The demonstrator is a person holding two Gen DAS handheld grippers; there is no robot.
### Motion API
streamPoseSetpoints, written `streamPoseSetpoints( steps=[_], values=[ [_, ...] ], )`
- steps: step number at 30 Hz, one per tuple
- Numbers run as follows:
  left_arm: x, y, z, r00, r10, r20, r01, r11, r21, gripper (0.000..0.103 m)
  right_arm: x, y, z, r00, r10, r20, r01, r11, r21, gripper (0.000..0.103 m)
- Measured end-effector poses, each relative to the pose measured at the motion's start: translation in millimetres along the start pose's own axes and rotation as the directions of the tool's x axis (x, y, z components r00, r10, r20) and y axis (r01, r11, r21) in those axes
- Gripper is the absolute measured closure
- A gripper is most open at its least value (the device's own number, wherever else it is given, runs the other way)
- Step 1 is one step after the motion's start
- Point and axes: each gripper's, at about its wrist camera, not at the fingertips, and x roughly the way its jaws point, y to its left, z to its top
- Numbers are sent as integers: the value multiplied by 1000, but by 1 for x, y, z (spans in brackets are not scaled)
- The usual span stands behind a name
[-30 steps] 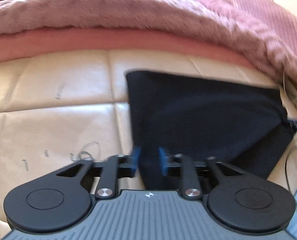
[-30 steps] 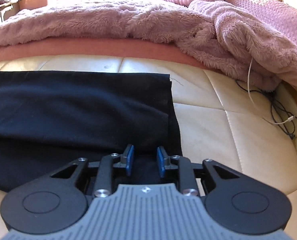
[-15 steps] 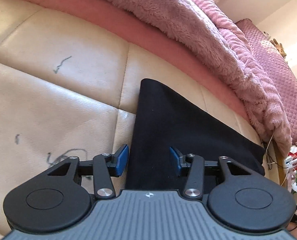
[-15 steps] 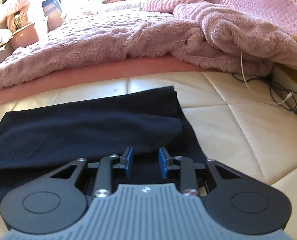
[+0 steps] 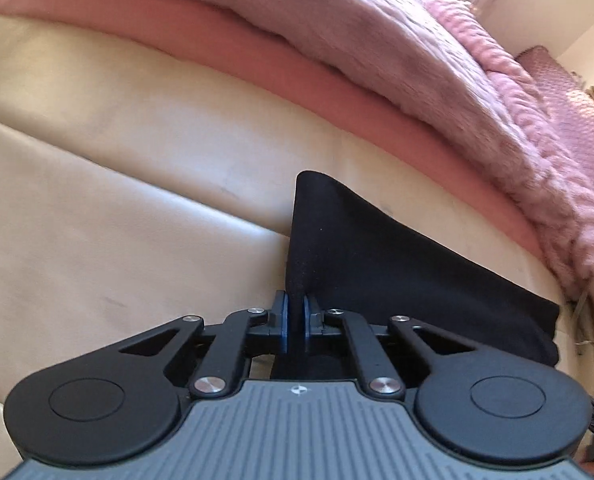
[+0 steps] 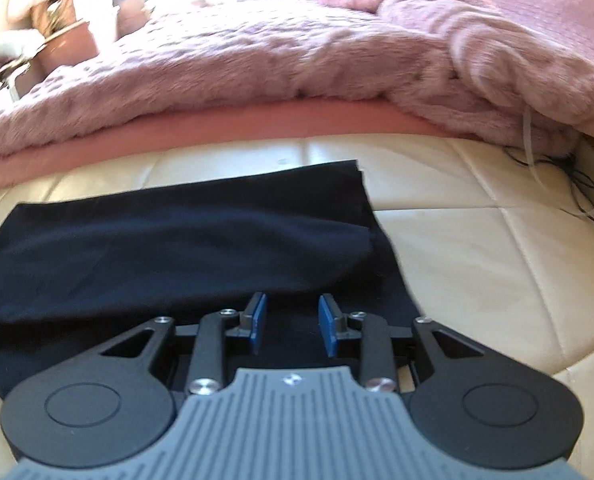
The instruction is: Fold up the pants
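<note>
The black pants (image 6: 185, 240) lie folded on a cream leather surface (image 6: 477, 264). In the left wrist view my left gripper (image 5: 295, 322) is shut on the left edge of the pants (image 5: 377, 256), and the cloth rises in a peak above the blue pads. In the right wrist view my right gripper (image 6: 289, 326) is open, its blue pads apart just above the near right part of the pants, holding nothing.
A fluffy pink blanket (image 6: 257, 60) and a pink mattress edge (image 6: 217, 136) run along the far side. Thin cables (image 6: 569, 184) lie at the right. Cluttered furniture (image 6: 57, 36) stands far left.
My left gripper has shut on the pants' left edge and the cloth now lifts there. My right gripper has stayed open and drawn back a little over the pants.
</note>
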Motion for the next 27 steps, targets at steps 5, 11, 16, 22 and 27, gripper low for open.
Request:
streamPoseSetpoints(
  steps=[5, 11, 16, 22, 27],
  values=[
    [-30, 54, 26, 987, 158, 31, -159, 987, 33, 96, 1, 45, 3, 996, 78, -38, -80, 995, -65, 78],
    [-29, 97, 48, 919, 391, 47, -393, 914, 98, 95, 5, 101, 1, 982, 182, -58, -187, 976, -111, 84],
    [-24, 82, 50, 874, 478, 85, -486, 862, 143, 85, 16, 123, -3, 978, 199, -61, -205, 972, -116, 91],
    [-31, 19, 38, 852, 469, 232, -514, 833, 203, 76, 37, 101, 7, 960, 278, -6, -277, 958, 78, 87],
    [-12, -52, 8, 967, 230, 106, -250, 929, 271, 81, 51, 91, 15, 931, 357, 78, -366, 907, 209, 87]
  ],
)
